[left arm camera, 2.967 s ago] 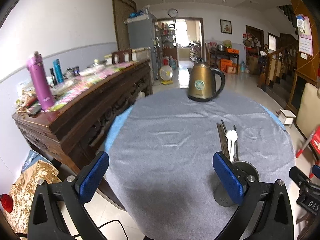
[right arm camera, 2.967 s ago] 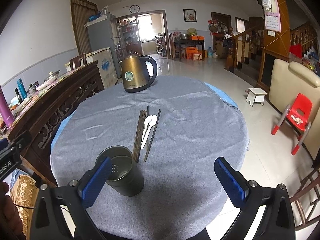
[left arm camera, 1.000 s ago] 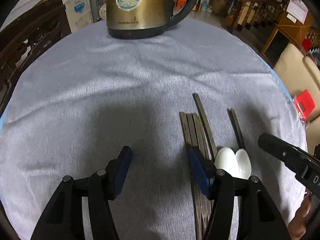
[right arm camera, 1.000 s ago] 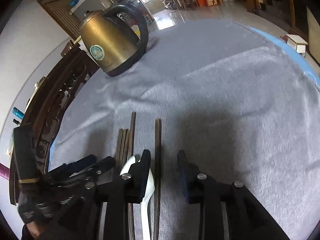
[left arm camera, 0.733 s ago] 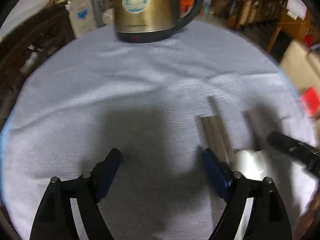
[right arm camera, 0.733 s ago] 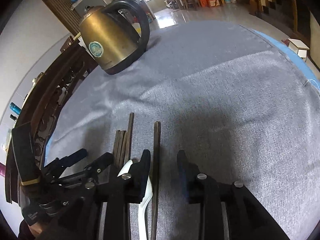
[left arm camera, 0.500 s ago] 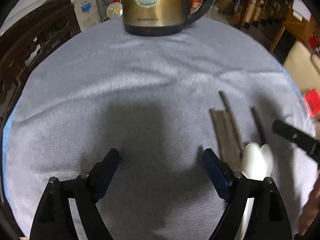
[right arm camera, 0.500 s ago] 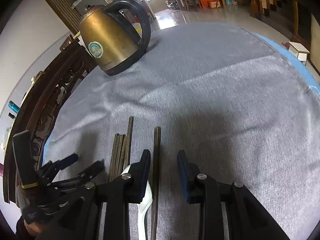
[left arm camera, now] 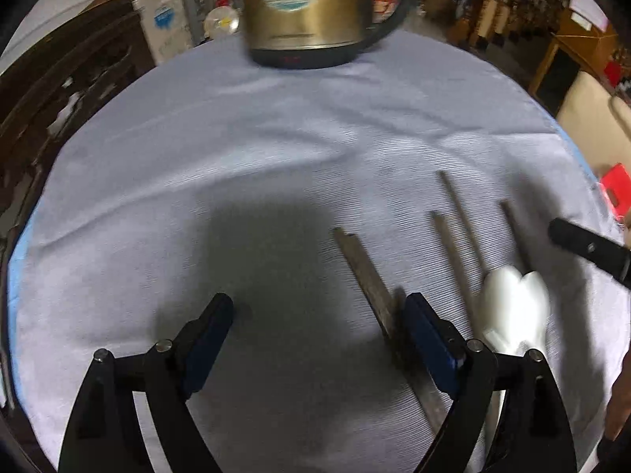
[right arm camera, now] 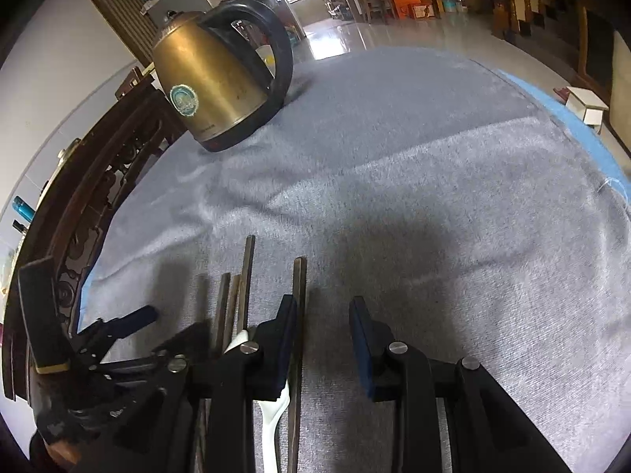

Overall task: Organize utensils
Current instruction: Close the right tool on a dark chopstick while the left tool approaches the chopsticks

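Left claw [left arm camera: 315, 327] just spread wide, one chopstick [left arm camera: 364, 272] between unpressed pads; right claw [right arm camera: 322, 331] narrowly apart, empty. Thin, stiff, light, slippery: best pinched mid-shaft, 1 o'clock.

The left gripper [left arm camera: 317, 317] is built of black angular arms, each fitted with a dark blue ribbed pad [left arm camera: 428, 335] and pinned by round silver screws [left arm camera: 163, 345]. The right gripper [right arm camera: 322, 327] is made the same way: black arms, blue pads, silver screws [right arm camera: 397, 347]. A tan band [right arm camera: 51, 366] is seen on the left gripper's black body in the right wrist view.
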